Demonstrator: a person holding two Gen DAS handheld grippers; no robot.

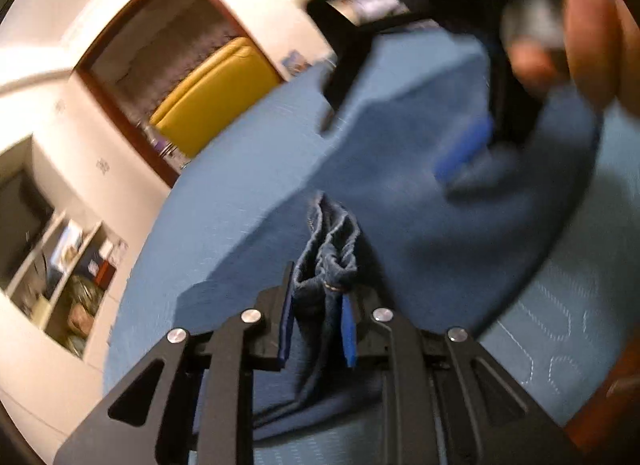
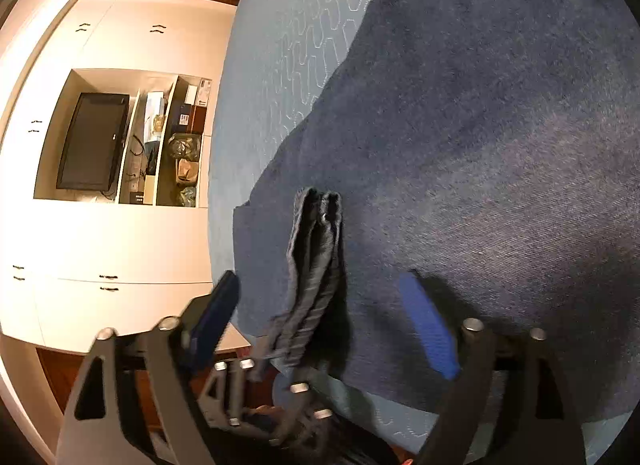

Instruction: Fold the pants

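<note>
A light blue quilted bed [image 2: 272, 77] fills most of both views, and on it the dark blue pants [image 2: 480, 137] lie spread wide, their cloth covering the greater part of the mattress in the right wrist view and reaching close to its near edge. Beside the bed stands a white cabinet wall [image 2: 132, 241] with an open recess holding a dark television [image 2: 92, 141] and shelves of small items too cluttered to name; a yellow cushion [image 1: 212, 93] shows through a wood-framed opening farther off. In the left wrist view the left tool [image 1: 318, 329] is clamped on a bunched fold of the pants' edge, the denim pressed between its two blue pads and standing up in a ridge. The same ridge [image 2: 316, 265] appears in the right wrist view, held from below by the left tool's dark frame. The right tool [image 2: 332, 325] has its jaws spread wide on either side of that ridge, the blue pads clear of the cloth. A blurred hand [image 1: 580, 25] shows at the top right of the left wrist view, above the right tool.
</note>
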